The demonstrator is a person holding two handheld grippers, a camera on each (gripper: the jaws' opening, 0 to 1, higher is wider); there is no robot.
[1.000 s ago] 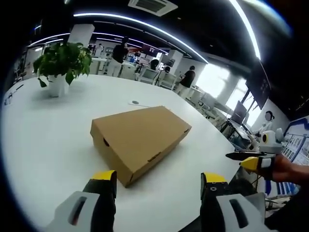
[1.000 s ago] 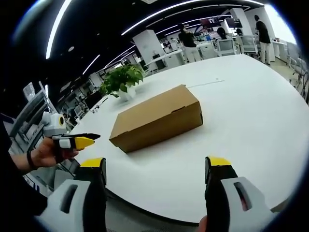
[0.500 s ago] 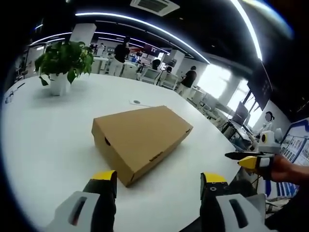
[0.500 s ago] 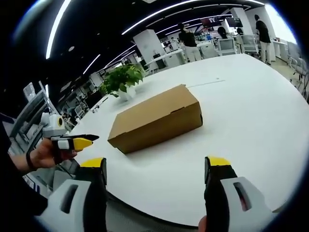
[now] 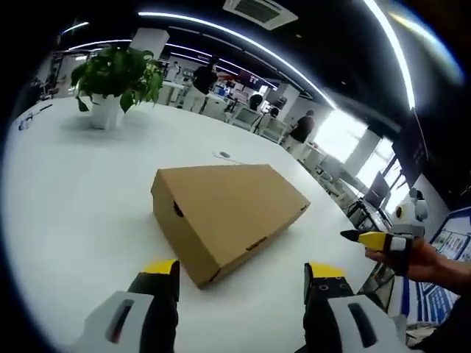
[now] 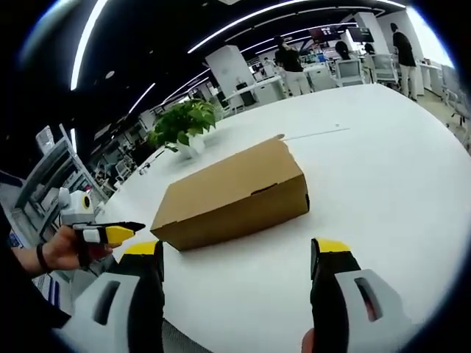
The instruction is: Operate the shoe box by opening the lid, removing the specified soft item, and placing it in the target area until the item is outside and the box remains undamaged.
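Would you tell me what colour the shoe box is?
The shoe box is plain brown cardboard, clearest in the left gripper view.

We hold our left gripper [image 5: 241, 273] and right gripper [image 6: 239, 254] forward with jaws spread wide, gripping nothing; a hand [image 6: 62, 250] grips each handle.

We count one shoe box [image 5: 224, 213], brown cardboard, lid closed, on one white table [image 5: 66, 198]. One potted plant [image 5: 114, 77] stands at the table's far side. We count two grippers: the left gripper [image 5: 239, 283] and the right gripper [image 6: 239, 276], each with two yellow-tipped jaws standing apart. Far off in the left gripper view, we count three people standing; others may be too small to tell.
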